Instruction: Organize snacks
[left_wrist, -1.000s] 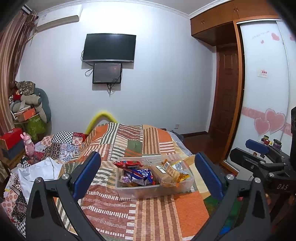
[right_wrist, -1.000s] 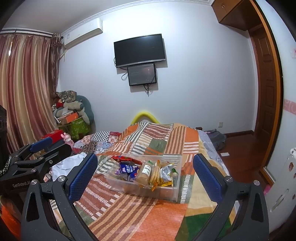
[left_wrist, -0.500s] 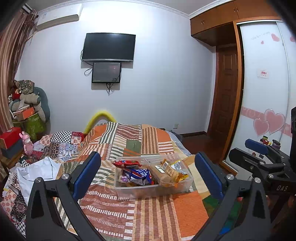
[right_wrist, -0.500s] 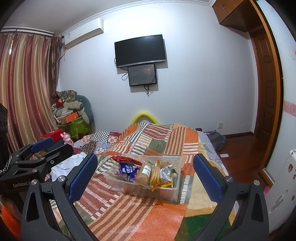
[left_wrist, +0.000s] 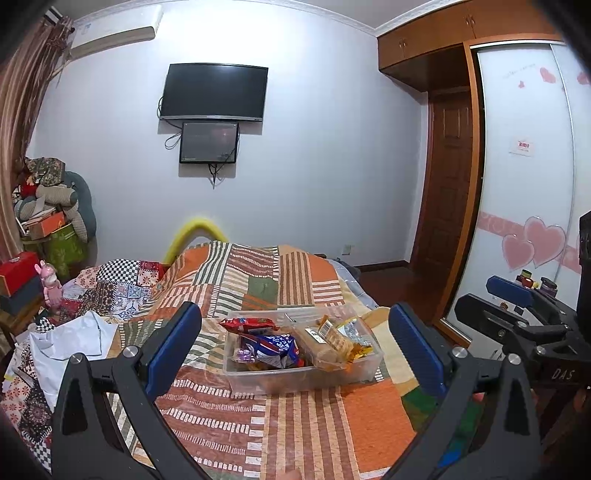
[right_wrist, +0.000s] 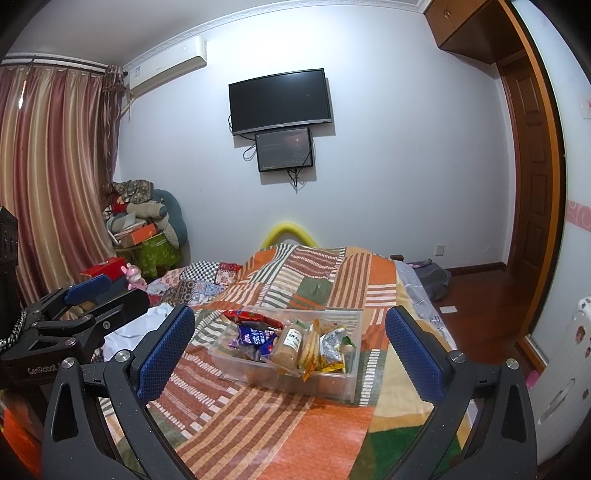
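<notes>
A clear plastic bin (left_wrist: 364, 365) sits on the patchwork bedspread (left_wrist: 258, 280), packed with wrapped snacks: a red crinkled packet (left_wrist: 248, 324) at its far left corner, a blue-and-white bag (left_wrist: 275, 345) beside it, a tan cracker sleeve (left_wrist: 314, 341) with a barcode label, and yellow foil packs (right_wrist: 330, 347) toward the right end. The left gripper (left_wrist: 295, 343) hangs above the bedspread short of the bin, jaws spread wide, blue textured pads (left_wrist: 173, 347) holding nothing. The right gripper (right_wrist: 288, 354) is likewise released, touching nothing. Two dark screens (right_wrist: 280, 101) hang on the far wall.
</notes>
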